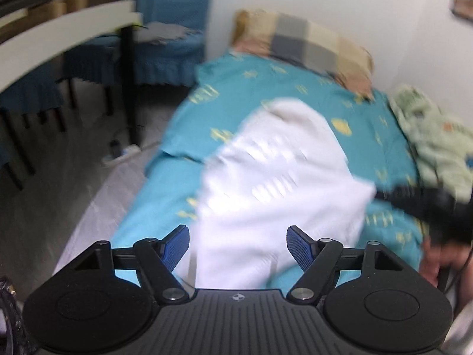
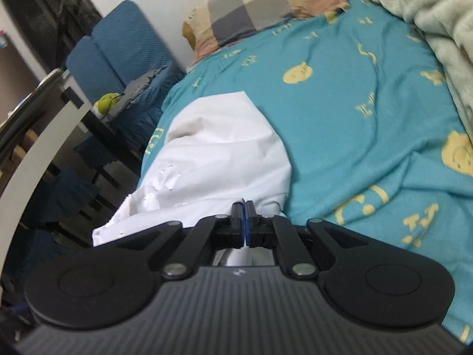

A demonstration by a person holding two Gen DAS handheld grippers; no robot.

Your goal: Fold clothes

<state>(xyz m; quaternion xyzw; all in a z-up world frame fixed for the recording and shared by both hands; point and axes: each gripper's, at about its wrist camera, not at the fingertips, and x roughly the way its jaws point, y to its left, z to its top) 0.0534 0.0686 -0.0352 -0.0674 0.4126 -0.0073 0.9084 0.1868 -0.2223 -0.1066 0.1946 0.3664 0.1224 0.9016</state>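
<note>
Teal bedding with yellow bears covers the bed, a checked pillow at twelve o'clock. On it lies the white garment, its long axis toward eleven o'clock. The right gripper is clenched on its near hem; the left gripper, nearer the other edge, hangs released over the cloth.
</note>
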